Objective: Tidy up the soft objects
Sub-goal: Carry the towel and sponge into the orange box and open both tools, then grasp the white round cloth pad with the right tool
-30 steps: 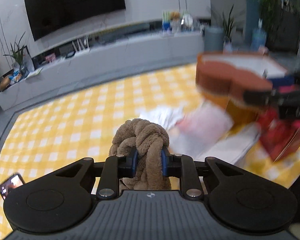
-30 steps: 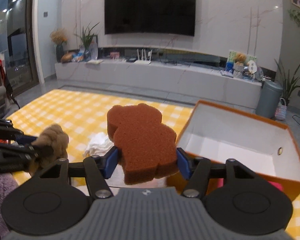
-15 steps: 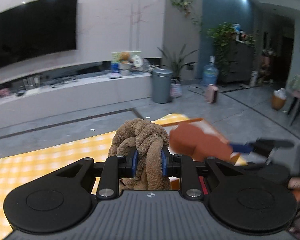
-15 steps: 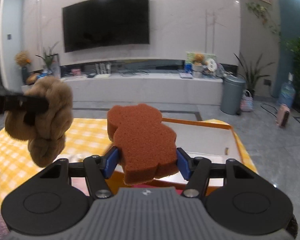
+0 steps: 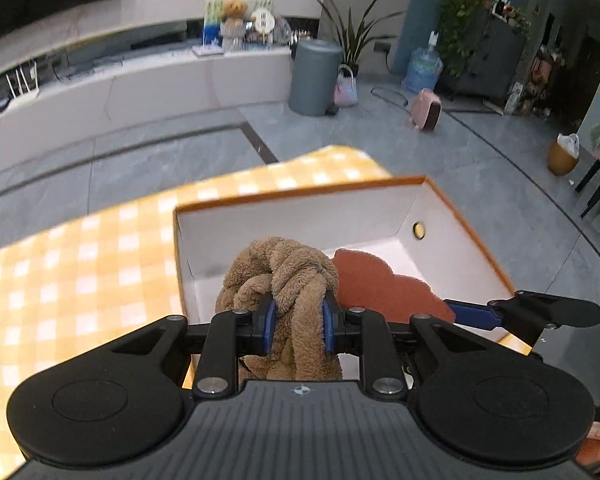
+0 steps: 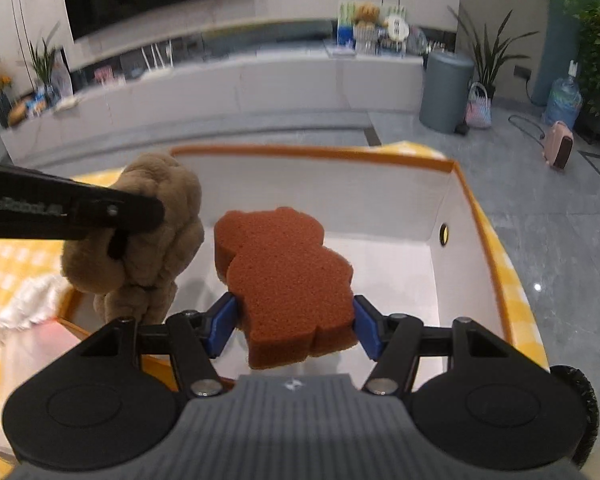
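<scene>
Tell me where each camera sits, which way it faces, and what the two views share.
Left wrist: rides the left gripper, looking down along its fingers at the knotted brown plush they clamp, over the open box.
Right wrist: rides the right gripper, looking down along its fingers at the brown sponge they clamp, over the same box.
Shared: box, plush, sponge, each other's gripper, the grey bin. No hand shows.

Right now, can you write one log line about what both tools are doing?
left tool: shut on knotted brown plush | right tool: shut on orange sponge | both over the open orange box | nothing released yet
</scene>
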### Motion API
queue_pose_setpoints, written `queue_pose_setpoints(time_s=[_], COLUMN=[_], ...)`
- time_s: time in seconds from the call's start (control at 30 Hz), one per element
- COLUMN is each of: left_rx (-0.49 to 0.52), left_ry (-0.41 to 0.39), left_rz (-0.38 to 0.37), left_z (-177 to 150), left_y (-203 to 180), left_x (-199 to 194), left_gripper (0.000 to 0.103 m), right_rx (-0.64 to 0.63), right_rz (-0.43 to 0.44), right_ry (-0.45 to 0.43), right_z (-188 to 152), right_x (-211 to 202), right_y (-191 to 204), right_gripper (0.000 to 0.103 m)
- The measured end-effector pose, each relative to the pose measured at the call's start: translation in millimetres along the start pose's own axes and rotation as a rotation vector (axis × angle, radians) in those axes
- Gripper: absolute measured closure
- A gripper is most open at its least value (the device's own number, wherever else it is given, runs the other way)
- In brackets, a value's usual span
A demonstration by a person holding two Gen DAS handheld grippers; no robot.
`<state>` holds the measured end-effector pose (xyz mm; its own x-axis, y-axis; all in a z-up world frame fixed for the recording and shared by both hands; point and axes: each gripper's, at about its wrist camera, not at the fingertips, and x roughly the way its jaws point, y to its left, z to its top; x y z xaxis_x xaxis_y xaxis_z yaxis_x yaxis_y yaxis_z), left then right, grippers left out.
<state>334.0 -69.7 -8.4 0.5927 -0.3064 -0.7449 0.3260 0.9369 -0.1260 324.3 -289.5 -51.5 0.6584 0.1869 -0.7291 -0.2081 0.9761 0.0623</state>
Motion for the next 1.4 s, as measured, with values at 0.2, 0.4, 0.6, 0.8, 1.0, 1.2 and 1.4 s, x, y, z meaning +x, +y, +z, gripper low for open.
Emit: queue_pose_setpoints(time_s=[0.2, 0.4, 0.6, 0.8, 1.0, 1.2, 1.4], left_rx=[0.012, -0.014, -0.035, -0.025, -0.038, -0.092, -0.142], left_ry=[0.065, 0.036, -0.043, -0.136, -0.229, -0.267, -0.222], left_rz=[0.018, -0.015, -0.031, -0.052, -0.047, 0.047, 0.055], left_z=[-6, -15, -15, -26, -60, -115, -168], left_y=[-6, -7, -3, -1, 8, 29, 44], left_x=[23, 5, -39, -98, -157, -185, -181], left_gripper=[0.073, 0.035, 0.032, 0.032, 0.032, 0.032, 0.032], right_rx=[-0.026, -0.033, -0.043, -0.028, -0.028, 0.020, 0.000], right_rz=[0.001, -0.024, -0.036, -0.024, 0.008, 0.068, 0.107], right_ry=[0.081, 0.079, 0.040, -0.056, -0.223, -0.296, -0.295], right_z=[0, 0, -3, -14, -39, -83, -130], right_x=[23, 17, -11, -62, -126, -159, -160], right_y=[2, 6, 14, 32, 61, 91, 129], right_gripper=[0.037, 0.020, 0.018, 0.013, 0.007, 0.006, 0.009])
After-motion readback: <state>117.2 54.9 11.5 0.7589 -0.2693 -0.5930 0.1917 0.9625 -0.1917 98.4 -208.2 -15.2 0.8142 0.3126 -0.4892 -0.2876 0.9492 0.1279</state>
